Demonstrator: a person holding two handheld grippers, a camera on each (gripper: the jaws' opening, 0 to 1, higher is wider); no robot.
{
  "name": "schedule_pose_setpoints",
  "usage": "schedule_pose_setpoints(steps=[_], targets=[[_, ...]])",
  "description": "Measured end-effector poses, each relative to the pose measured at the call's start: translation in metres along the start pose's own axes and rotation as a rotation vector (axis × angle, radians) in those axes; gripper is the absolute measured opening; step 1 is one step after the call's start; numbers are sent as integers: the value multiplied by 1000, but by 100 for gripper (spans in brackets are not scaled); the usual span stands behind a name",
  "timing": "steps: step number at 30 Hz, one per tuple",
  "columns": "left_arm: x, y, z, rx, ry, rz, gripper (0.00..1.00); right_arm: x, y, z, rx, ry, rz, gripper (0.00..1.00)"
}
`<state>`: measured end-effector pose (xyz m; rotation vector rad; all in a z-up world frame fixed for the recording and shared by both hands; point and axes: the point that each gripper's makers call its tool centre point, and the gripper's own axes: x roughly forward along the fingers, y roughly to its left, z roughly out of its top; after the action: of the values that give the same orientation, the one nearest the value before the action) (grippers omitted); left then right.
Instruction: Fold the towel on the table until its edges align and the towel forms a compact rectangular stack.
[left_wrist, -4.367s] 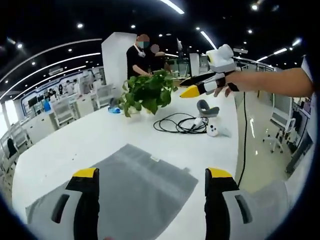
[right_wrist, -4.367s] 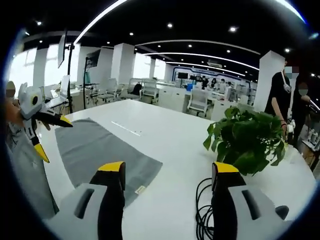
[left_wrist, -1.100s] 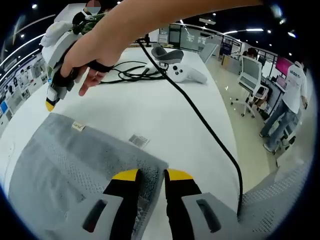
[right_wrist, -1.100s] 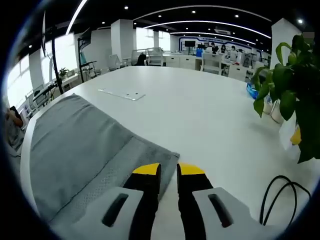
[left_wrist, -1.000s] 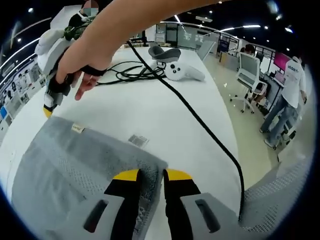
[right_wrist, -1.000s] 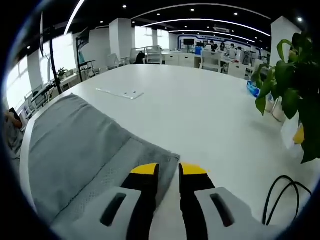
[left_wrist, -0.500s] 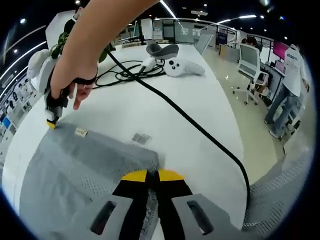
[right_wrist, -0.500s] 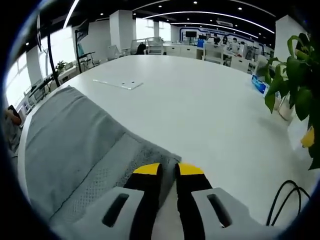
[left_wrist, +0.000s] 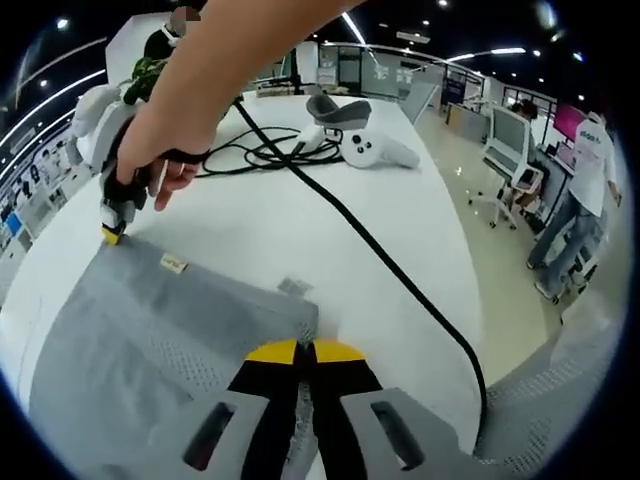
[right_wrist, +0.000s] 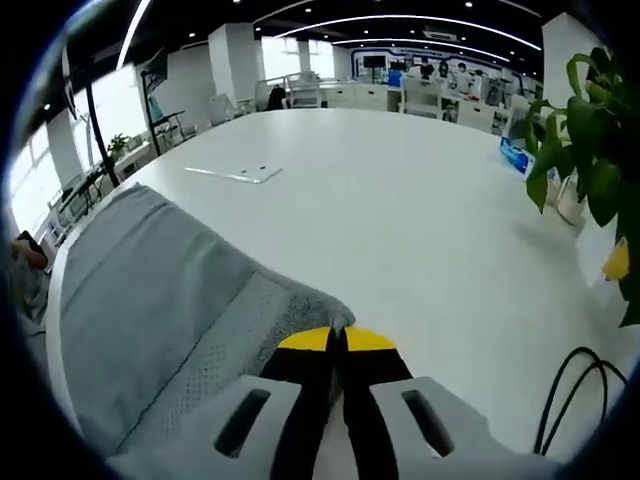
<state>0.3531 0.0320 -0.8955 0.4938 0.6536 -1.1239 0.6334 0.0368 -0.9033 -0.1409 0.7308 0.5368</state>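
A grey towel (left_wrist: 150, 340) lies flat on the white table (left_wrist: 330, 250). My left gripper (left_wrist: 303, 352) is shut on the towel's near corner, its yellow tips pressed together over the hem. Farther along the same edge, a hand holds my right gripper (left_wrist: 112, 232), tips down at the towel's other corner near a small label (left_wrist: 174, 264). In the right gripper view the towel (right_wrist: 150, 290) spreads away to the left, and my right gripper (right_wrist: 337, 340) is shut on its corner, which is pinched up slightly.
A black cable (left_wrist: 380, 260) runs across the table toward me. A white controller (left_wrist: 375, 150) and a grey headset (left_wrist: 335, 108) lie beyond it. A potted plant (right_wrist: 590, 150) stands at the right, and a thin flat plate (right_wrist: 235, 174) lies past the towel. People and chairs stand beside the table.
Both grippers have gone from open above the towel to shut on its two corners. Over the last second the jaws closed fully and the corners were pinched up.
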Motion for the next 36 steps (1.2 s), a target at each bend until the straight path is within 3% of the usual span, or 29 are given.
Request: schedule_pose_setpoints(steps=[9,15,29,36], targets=[[-9,-1,18,-61,-57,18,3,-16,-7,8,-16,-3,-27,0],[-17,0,32,-45,-98,35,3,-32,-10,17,-8,-20,-41,0],[-45,13,52,-53,-153,91,3,-59,-2,53,3,-60,-67,0],[-62,21,76,-78,-219,123,3,-76,-6,66,2,-72,-105,0]])
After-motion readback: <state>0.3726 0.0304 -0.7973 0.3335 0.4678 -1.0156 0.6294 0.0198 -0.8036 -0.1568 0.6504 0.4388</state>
